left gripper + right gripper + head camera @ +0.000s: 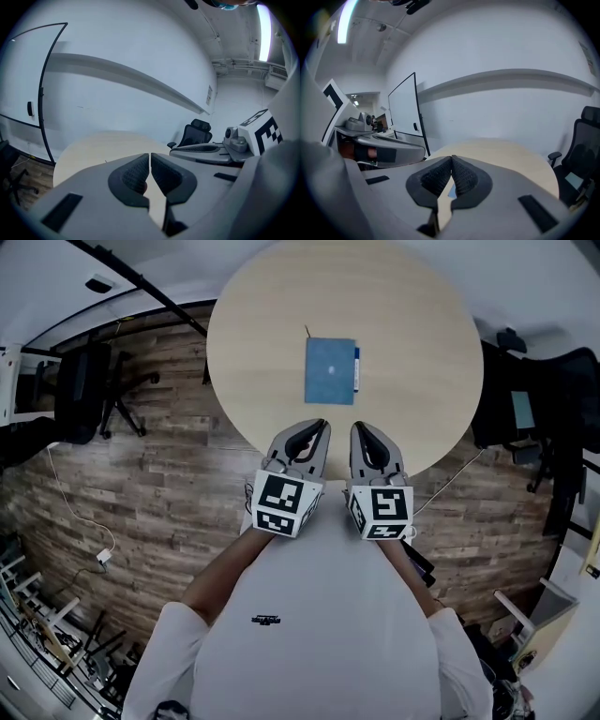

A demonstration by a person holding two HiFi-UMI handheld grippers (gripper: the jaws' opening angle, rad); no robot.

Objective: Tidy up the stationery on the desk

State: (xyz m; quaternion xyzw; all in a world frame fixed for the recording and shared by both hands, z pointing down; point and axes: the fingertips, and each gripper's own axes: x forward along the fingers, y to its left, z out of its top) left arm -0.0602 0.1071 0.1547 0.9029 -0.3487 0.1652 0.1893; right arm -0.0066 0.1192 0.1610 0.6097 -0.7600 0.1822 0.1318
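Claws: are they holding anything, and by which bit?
Nothing is held. The left claw and the right claw are both shut and empty; the blue notebook lies apart on the table.

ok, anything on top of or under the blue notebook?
Nothing on top: the notebook has a bare cover. A blue pen lies along its right edge. It lies flat on the table, so anything beneath is covered.
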